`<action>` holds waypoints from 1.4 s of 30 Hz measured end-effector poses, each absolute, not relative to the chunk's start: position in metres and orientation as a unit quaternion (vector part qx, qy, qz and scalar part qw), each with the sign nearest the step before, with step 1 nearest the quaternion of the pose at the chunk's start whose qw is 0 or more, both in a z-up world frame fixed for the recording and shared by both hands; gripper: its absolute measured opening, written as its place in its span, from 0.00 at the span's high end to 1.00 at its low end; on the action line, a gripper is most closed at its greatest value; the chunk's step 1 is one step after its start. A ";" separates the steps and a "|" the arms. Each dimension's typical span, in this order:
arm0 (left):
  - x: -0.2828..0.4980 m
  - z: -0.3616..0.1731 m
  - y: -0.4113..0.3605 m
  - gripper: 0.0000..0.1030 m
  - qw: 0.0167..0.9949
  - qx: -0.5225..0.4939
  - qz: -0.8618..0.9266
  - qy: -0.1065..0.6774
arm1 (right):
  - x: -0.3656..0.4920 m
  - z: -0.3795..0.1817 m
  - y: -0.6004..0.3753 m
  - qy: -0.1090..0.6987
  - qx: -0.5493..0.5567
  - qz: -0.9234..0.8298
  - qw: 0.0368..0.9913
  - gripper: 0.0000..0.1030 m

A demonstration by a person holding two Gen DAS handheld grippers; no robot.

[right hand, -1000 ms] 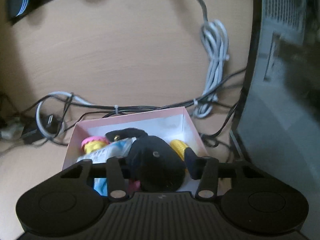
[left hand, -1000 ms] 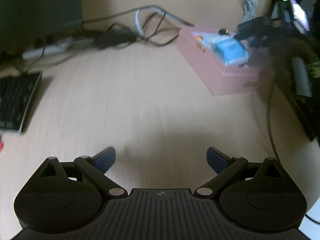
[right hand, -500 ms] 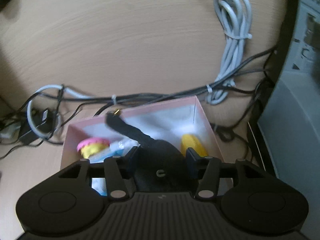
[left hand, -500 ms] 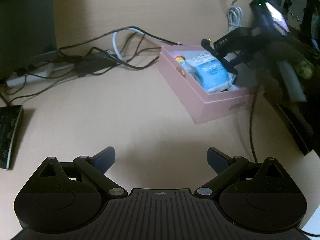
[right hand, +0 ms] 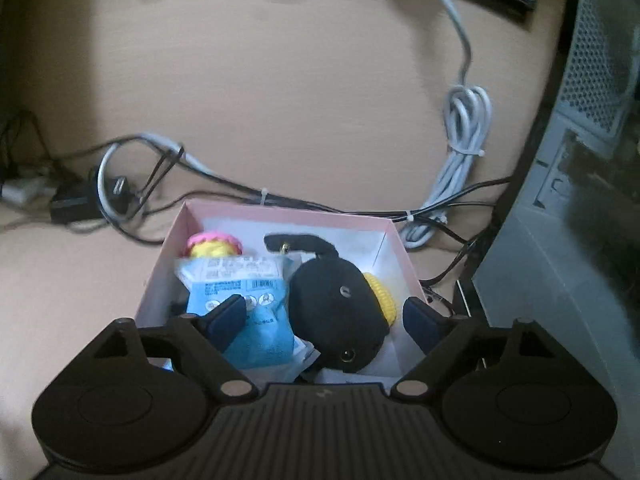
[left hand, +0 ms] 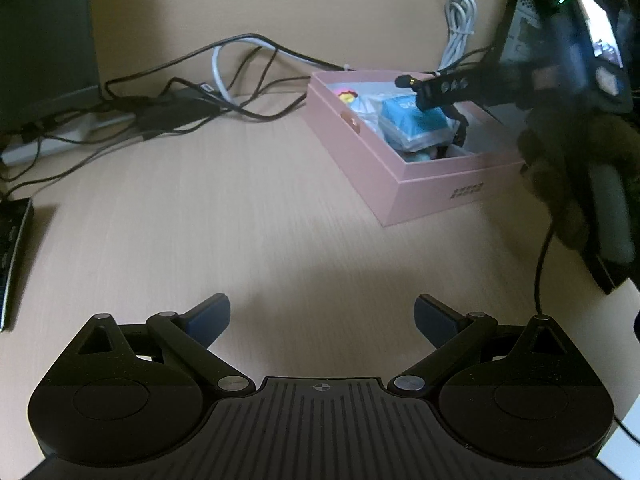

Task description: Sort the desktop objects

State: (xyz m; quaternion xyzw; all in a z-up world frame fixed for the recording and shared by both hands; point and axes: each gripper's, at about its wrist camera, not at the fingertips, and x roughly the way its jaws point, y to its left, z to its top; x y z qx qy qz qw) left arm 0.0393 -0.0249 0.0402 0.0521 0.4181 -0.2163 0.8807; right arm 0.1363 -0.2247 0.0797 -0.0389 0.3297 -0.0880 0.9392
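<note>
From my left wrist camera I get the side of the pink box (left hand: 436, 184), sitting on the wooden desk (left hand: 240, 208) to the right of centre, with a small dark print on its near wall that is too blurred for me to read. That view also shows my right gripper (left hand: 436, 92) from outside, reaching in over the box from the right, and a dark keyboard edge (left hand: 12, 256) at the far left; neither shows in the other camera.

My right wrist camera looks straight down into the pink box (right hand: 160, 264), which the left view cannot do. Inside I see a blue packet (right hand: 248, 308) printed with a barcode and lines of small text (nothing I can make out), a pink-and-yellow toy (right hand: 214, 244) behind it, a black pouch-like object (right hand: 336, 312) with a strap running to the back wall, and a yellow ribbed item (right hand: 382, 300) tucked against its right side. A tied coil of grey cable (right hand: 460, 160) lies behind the box beside a grey computer case (right hand: 560, 240).

My left gripper (left hand: 322, 316) hovers low over bare desk, jaws spread wide, holding nothing. My right gripper (right hand: 324, 316) is also spread wide above the box, its fingers flanking the packet and the black object without clamping either.
</note>
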 end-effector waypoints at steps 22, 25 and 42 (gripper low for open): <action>-0.014 0.013 -0.009 0.00 0.912 0.010 -0.146 0.383 | -0.063 0.044 -0.233 0.352 0.083 -0.060 0.931 0.00; -0.018 0.009 -0.003 0.00 0.917 -0.005 -0.128 0.377 | -0.078 0.037 -0.228 0.364 0.083 -0.060 0.926 0.00; 0.004 -0.007 -0.034 0.00 0.930 0.045 -0.134 0.341 | -0.039 0.005 -0.227 0.377 0.011 -0.074 0.923 0.00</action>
